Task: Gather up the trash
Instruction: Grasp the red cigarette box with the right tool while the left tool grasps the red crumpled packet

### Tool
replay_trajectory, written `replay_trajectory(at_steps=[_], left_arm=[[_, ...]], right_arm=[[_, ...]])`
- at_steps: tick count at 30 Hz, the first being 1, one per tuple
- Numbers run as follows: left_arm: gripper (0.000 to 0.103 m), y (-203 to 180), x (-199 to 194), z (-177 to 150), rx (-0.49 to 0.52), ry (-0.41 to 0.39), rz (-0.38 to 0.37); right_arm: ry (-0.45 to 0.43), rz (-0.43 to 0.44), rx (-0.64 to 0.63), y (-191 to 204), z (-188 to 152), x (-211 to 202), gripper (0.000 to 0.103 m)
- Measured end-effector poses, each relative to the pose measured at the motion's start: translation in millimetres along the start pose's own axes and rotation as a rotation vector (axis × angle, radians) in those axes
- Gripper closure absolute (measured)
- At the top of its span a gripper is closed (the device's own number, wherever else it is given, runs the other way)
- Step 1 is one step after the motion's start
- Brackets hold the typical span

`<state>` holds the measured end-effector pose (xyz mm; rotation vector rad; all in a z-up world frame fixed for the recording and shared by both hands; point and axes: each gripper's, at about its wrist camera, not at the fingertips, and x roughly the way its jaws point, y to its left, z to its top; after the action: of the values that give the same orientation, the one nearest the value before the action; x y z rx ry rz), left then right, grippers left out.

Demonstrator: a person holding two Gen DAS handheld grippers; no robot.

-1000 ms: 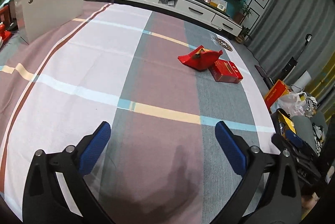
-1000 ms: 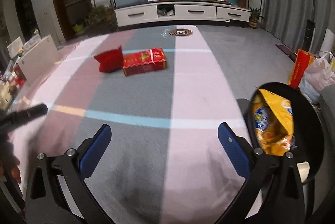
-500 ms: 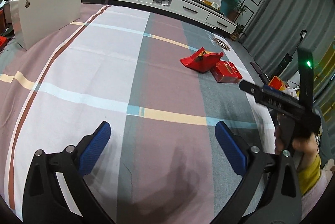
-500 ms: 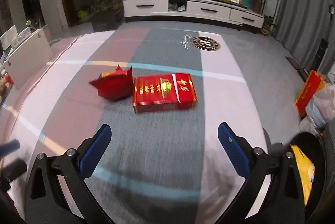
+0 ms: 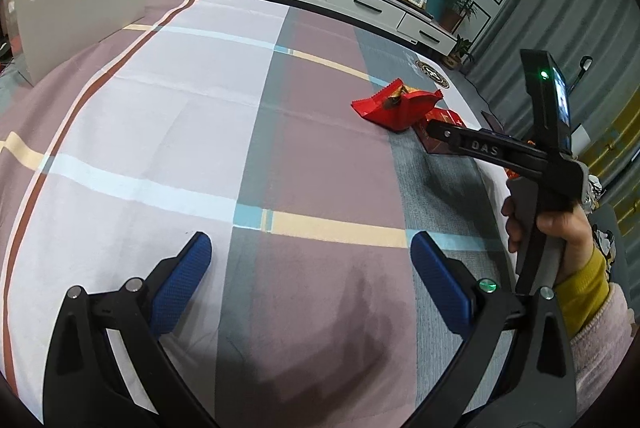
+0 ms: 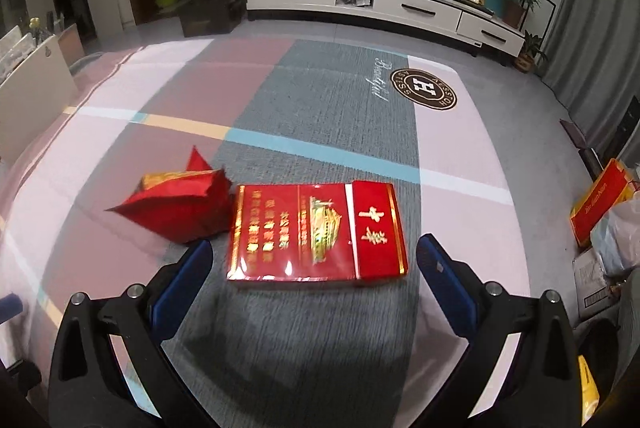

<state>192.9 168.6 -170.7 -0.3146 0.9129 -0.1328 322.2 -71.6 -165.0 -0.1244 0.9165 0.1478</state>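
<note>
A flat red carton with gold print lies on the striped carpet, just ahead of my right gripper, which is open and empty above the floor. A crumpled red snack bag touches the carton's left side. In the left wrist view the red bag lies far ahead to the right, with the red carton partly hidden behind the right gripper's body, held by a hand in a yellow cuff. My left gripper is open over bare carpet.
A white TV cabinet lines the far wall. A white board stands at the carpet's left edge. An orange-red box and plastic bags sit at the right, with a potted plant at the back left.
My right gripper has moved forward and down toward the red carton, which now fills the view between its fingers. The black bin with the yellow bag has slid out to the lower right.
</note>
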Motion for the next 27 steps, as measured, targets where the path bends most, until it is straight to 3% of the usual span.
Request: replay_trajectory(at_steps=[8, 11, 16, 21, 27], left_arm=[[0.004, -8, 4, -2, 0.026, 0.008, -0.004], [0.004, -10, 5, -1, 0.031, 0.004, 0.000], [0.004, -17, 4, 5, 0.064, -0.034, 0.009], [0.004, -36, 8, 19, 0.114, -0.060, -0.023], [0.004, -69, 29, 61, 0.147, -0.096, -0.075]], right_arm=[[0.045, -0.005, -0.024, -1, 4, 18, 0.003], [0.039, 0.006, -0.018, -3, 3, 17, 0.013], [0.021, 0.026, 0.040, -12, -7, 7, 0.015], [0.003, 0.035, 0.203, -36, -31, -29, 0.014], [-0.007, 0.127, 0.380, -61, -63, -71, 0.014]])
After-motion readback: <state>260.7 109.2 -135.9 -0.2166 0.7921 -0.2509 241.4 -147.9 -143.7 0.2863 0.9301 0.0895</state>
